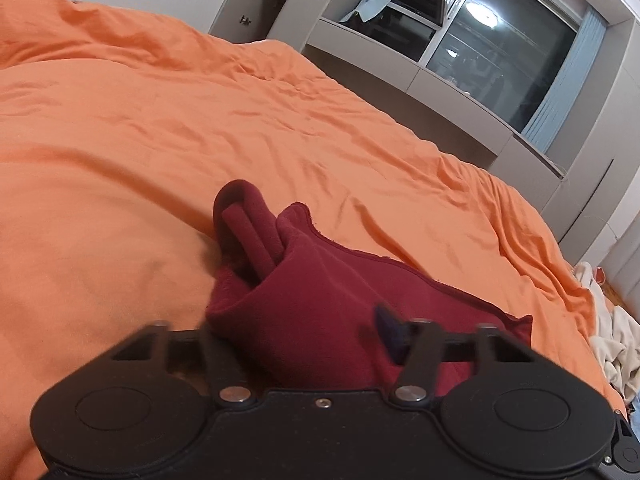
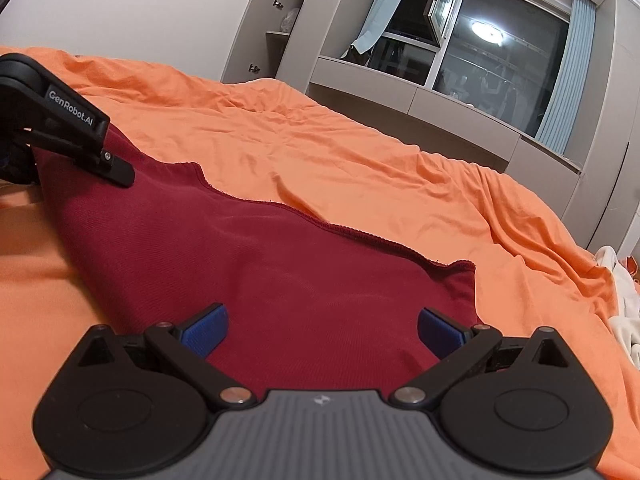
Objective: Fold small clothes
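Observation:
A dark red garment [image 2: 248,248] lies spread on the orange bed cover [image 2: 360,152]. In the left wrist view its near corner is bunched up between the jaws of my left gripper [image 1: 304,312], with a rolled strap loop [image 1: 248,220] standing up just beyond. The cloth hides the left finger; only the right blue pad [image 1: 386,320] shows, pressed into the cloth. The right wrist view shows that same left gripper [image 2: 116,170] at the garment's far left corner. My right gripper [image 2: 322,320] stands wide open low over the garment's near right part, nothing between its blue pads [image 2: 204,332].
The orange cover [image 1: 160,120] is wrinkled and stretches far ahead and to the left. A pile of pale clothes [image 2: 624,304] lies off the bed's right edge. Beyond the bed stand grey cabinets and a dark window [image 2: 500,52].

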Tool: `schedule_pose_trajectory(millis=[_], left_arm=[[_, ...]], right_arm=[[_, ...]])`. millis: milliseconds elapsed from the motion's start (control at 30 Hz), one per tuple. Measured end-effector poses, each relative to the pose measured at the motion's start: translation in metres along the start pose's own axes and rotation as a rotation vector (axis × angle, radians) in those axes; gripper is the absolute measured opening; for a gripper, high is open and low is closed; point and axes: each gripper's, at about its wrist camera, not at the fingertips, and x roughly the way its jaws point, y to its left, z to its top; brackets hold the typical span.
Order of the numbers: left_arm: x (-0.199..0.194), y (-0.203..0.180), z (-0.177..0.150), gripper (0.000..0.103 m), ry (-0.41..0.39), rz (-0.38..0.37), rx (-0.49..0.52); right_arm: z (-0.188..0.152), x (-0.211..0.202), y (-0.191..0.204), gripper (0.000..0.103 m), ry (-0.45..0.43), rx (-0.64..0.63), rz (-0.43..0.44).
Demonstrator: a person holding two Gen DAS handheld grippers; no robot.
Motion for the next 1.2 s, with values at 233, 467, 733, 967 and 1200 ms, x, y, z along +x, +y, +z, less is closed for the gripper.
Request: schedule_pose_trajectory(millis=[233, 467, 733, 967, 1200], left_arm=[[0.002, -0.019, 0.013, 0.024, -0.027, -0.014, 0.097], [0.013, -0.077, 0.044, 0.018, 0.004, -0.104, 0.324], [0.009, -0.178, 0.028, 0.017, 0.012, -0.294, 0.523], [0.020, -0.245, -0.046, 0.017, 0.167, -0.449, 0.653], [0.025, -0.247, -0.106, 0.019, 0.248, -0.432, 0.799]], right_arm=[[0.008, -0.015, -0.023, 0.103, 0.002, 0.042, 0.063], [0.013, -0.045, -0.089, 0.103, -0.043, 0.094, -0.110], [0.010, -0.067, -0.188, 0.103, -0.111, 0.300, -0.341], [-0.011, -0.074, -0.242, 0.103, -0.075, 0.444, -0.378], [-0.026, -0.065, -0.258, 0.103, -0.023, 0.545, -0.287]])
